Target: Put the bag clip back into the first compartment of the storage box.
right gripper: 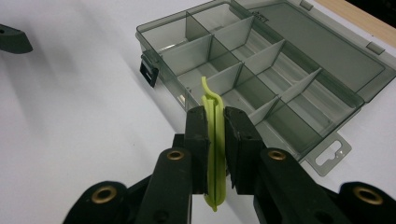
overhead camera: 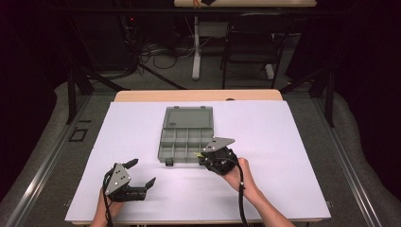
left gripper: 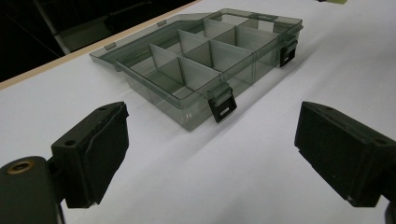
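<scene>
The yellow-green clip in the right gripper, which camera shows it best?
The right gripper view: the yellow-green clip stands close up, clamped between the right gripper's jaws, hooked tip clear. The high view gives a tiny green speck by the organizer box.
</scene>
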The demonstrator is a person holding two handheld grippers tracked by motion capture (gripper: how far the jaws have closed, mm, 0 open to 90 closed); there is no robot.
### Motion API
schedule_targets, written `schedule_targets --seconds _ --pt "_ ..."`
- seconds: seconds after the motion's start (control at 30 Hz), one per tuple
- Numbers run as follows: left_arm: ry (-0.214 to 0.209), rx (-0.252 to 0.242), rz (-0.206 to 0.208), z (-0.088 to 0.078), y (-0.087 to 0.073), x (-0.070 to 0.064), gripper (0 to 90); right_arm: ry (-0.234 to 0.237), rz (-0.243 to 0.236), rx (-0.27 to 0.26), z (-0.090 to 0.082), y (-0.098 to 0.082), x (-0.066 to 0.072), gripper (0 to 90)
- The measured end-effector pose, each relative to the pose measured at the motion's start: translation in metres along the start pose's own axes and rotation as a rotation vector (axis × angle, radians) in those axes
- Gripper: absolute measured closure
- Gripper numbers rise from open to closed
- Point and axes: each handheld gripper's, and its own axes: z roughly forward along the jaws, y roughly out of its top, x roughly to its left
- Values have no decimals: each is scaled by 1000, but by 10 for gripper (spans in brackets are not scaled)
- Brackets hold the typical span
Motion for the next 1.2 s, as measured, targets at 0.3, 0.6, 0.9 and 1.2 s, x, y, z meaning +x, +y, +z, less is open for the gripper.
schedule_targets --seconds 0.3,0.6,0.9,1.2 --pt "-4 -1 -2 1 0 -1 98 -7 -8 -9 1 4 -2 803" --pt "-7 -4 -4 1 0 -1 98 -9 -14 -14 4 7 -3 803" --pt "-8 -6 -6 1 0 -1 98 -9 -17 -16 10 10 -3 803" --pt "-9 -6 -5 1 0 -1 98 -7 -23 -16 14 15 -3 803"
